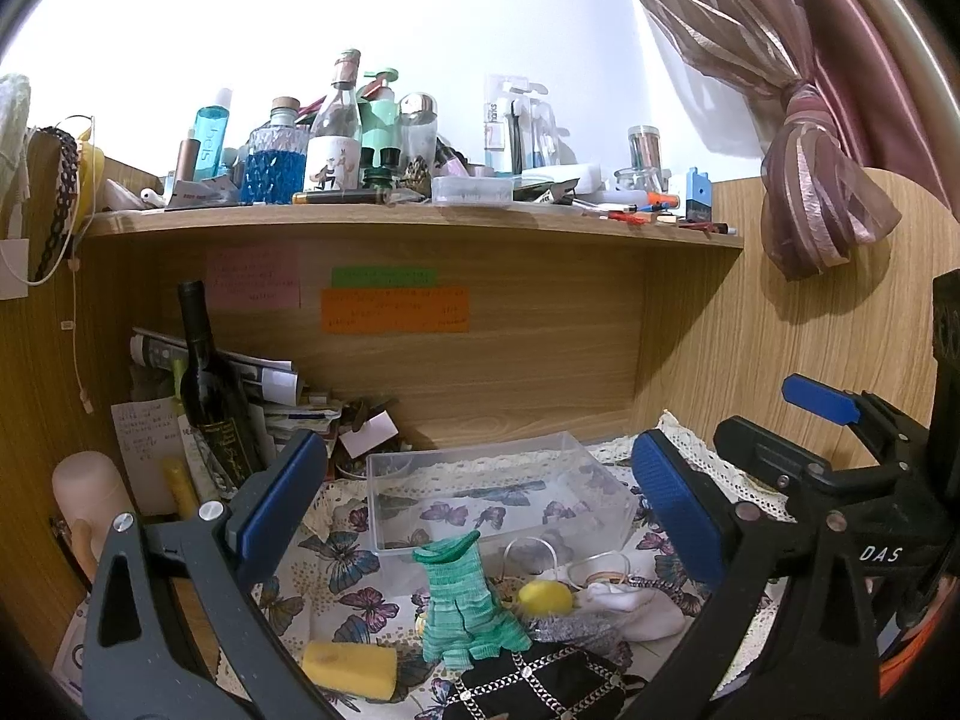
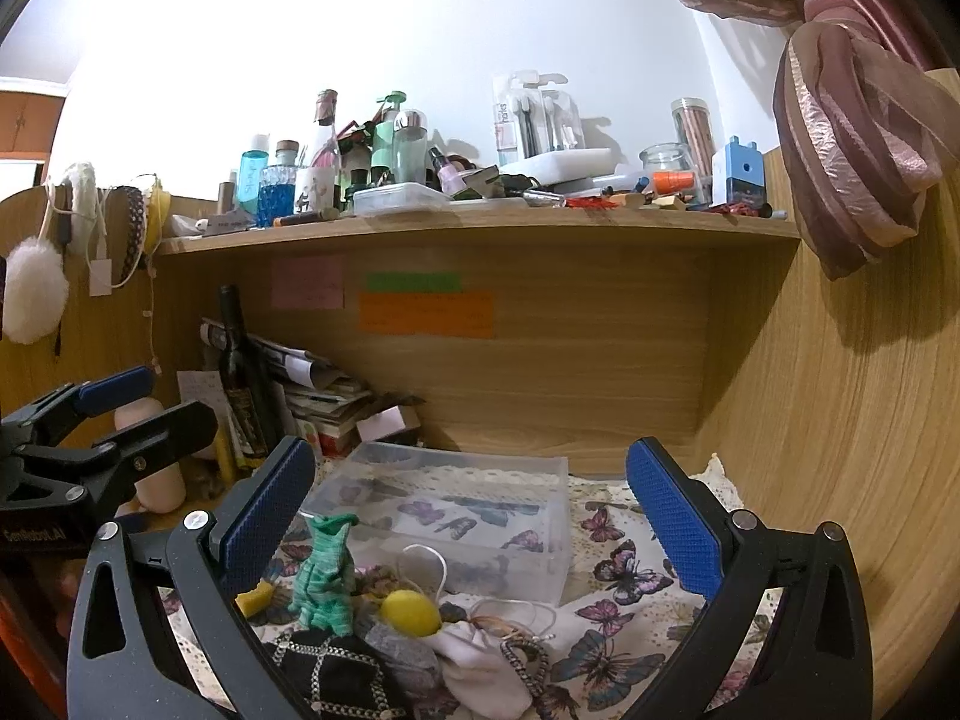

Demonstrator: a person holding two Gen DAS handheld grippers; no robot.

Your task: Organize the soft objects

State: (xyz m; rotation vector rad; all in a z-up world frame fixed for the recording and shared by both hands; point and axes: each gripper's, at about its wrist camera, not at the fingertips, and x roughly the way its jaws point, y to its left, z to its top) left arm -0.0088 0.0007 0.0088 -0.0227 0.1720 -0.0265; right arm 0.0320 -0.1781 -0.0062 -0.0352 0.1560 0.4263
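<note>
A clear plastic box (image 1: 618,501) (image 2: 543,564) stands empty on a butterfly-print cloth (image 1: 336,564) (image 2: 624,576). In front of it lies a pile of soft things: a green knit glove (image 1: 462,606) (image 2: 324,582), a yellow ball (image 1: 545,597) (image 2: 411,612), a yellow sponge (image 1: 351,667) (image 2: 255,597), a white cloth pouch (image 1: 636,606) (image 2: 486,654), a grey sock (image 2: 399,654) and a black chain-pattern fabric (image 1: 540,687) (image 2: 336,678). My left gripper (image 1: 480,498) is open above the pile, empty. My right gripper (image 2: 480,510) is open and empty, over the box and pile.
A dark wine bottle (image 1: 210,384) (image 2: 240,372), papers and a pink cylinder (image 1: 90,495) crowd the left. A wooden shelf (image 1: 420,219) (image 2: 480,234) full of bottles hangs above. Wooden walls close the back and right. A tied curtain (image 1: 822,192) hangs at right.
</note>
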